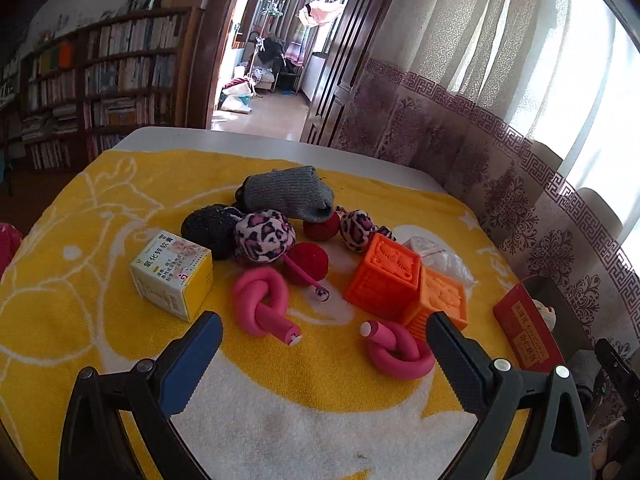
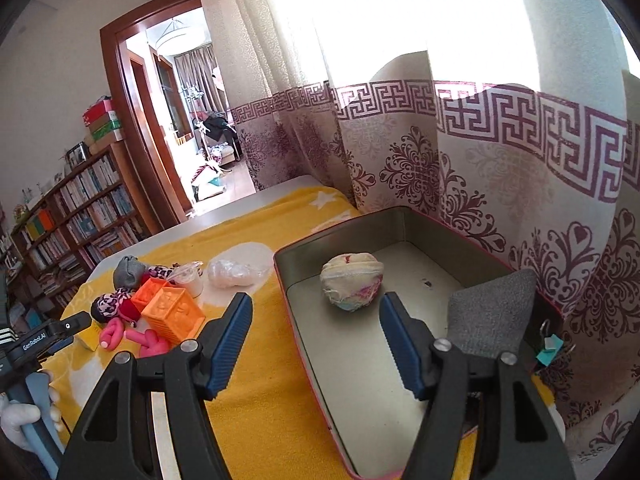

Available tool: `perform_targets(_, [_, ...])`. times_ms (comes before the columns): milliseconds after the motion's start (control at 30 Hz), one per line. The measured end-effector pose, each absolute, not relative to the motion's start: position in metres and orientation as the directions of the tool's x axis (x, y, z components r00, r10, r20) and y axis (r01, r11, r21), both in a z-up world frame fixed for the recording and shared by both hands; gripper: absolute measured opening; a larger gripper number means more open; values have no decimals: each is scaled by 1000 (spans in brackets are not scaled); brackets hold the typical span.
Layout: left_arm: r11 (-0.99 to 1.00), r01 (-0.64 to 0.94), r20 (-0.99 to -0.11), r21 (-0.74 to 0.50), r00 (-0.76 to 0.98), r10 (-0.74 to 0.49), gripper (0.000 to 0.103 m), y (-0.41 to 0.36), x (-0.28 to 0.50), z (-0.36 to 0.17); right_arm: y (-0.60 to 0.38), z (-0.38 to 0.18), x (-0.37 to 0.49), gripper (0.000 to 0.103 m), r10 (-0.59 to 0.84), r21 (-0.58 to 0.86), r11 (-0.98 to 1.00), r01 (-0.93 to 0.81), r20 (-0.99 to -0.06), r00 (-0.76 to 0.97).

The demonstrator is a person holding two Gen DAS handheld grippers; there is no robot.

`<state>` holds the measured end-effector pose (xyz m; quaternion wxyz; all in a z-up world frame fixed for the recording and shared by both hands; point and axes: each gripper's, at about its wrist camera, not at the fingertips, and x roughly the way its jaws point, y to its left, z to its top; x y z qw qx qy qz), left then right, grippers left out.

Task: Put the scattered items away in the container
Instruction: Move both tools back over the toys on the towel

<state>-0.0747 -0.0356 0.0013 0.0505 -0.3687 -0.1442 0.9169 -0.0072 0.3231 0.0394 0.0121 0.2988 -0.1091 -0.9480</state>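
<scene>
The left tool (image 1: pixel 324 338) is hovering with jaws apart over the yellow towel (image 1: pixel 100 280), framing two knotted pink foam rollers (image 1: pixel 262 304) (image 1: pixel 394 350). Two orange embossed cubes (image 1: pixel 384 276) are sitting touching each other, just beside a medicine box (image 1: pixel 172 276).

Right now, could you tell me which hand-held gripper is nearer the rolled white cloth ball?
Right: it hangs over the metal tin holding the ball; left hovers over the toys.

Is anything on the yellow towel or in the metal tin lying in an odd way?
Nothing looks spilled or broken. The toys are simply heaped loosely on the yellow towel, and only a rolled cloth ball lies in the metal tin.
</scene>
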Motion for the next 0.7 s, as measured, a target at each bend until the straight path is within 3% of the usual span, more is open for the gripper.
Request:
perform_targets(267, [-955, 72, -683, -289, -714, 153, 103, -69, -75, -14, 267, 26, -34, 70, -229, 230, -968, 105, -620, -750])
perform_targets(533, [-950, 117, -708, -289, -694, 130, 103, -92, -78, -28, 232, 23, -62, 73, -266, 239, -961, 142, -647, -715])
perform_targets(700, [-971, 125, -730, -204, -680, 66, 103, -98, -82, -30, 224, 19, -69, 74, -286, 258, -954, 150, -643, -711])
